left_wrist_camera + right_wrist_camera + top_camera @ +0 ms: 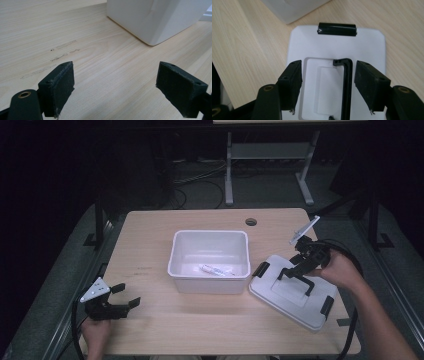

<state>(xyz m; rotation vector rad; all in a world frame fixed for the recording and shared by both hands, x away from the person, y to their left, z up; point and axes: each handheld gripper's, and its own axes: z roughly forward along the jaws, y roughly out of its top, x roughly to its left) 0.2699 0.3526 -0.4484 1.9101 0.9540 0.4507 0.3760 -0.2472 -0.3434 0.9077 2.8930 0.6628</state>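
Lid (292, 292): white plastic, flat on the table (150, 330) just right of the bin (209, 261), apart from it.
Handle (347, 85): black bar hinged into a recess at the lid's centre; lies low along the recess.
Clips (337, 29): black latches, one at each visible short end of the lid.
Right gripper (328, 86): over the recess, jaws partly open, handle between them nearer the right pad; pads not pressing, nothing held.
Left gripper (115, 87): low over bare table at the front left, jaws wide, empty.
Bin contents: small white tube (216, 270) on the floor of the bin.
Handling: lid likely light and stiff, thin at the rim; smooth plastic, probably slippery on flat faces.
Grip point: the handle bar, at mid-length, so the lid hangs level.
Caution: the hinged handle may let the lid swing once lifted; an off-centre hold would probably tilt it. The bar is thin, so the jaws must close well in.
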